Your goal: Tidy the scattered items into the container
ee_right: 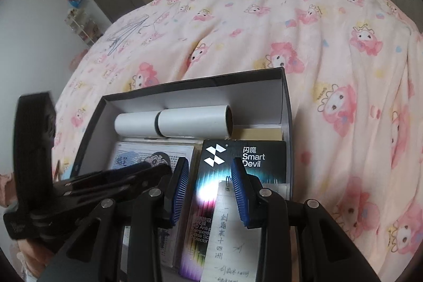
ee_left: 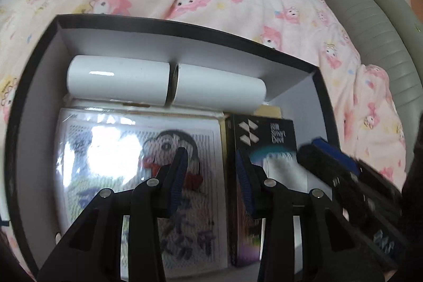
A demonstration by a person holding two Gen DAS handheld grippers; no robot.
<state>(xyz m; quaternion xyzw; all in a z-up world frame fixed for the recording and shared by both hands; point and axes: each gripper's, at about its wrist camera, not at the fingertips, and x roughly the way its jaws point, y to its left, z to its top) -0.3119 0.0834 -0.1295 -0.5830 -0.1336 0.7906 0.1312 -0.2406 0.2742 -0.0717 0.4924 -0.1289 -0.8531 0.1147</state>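
A black box [ee_left: 185, 29] with a pale lining sits on a bed under a pink cartoon-print blanket [ee_right: 330, 44]. Along its far wall lie two white rolls [ee_left: 166, 82], end to end and almost touching. In front of them, on the left, a plastic-wrapped picture pack [ee_left: 137, 176] lies flat (a penguin-like figure shows through the glare). Just beside it on the right lies a dark "Smart Devil" carton [ee_right: 243, 157], and a lined paper slip [ee_right: 232, 234] with handwritten characters rests on top of that carton.

The left claw [ee_left: 211, 176] hangs open over the seam between pack and carton, gripping nothing. The right claw [ee_right: 211, 189] is open too, its blue pads either side of the slip's upper end; whether they touch it I cannot tell.
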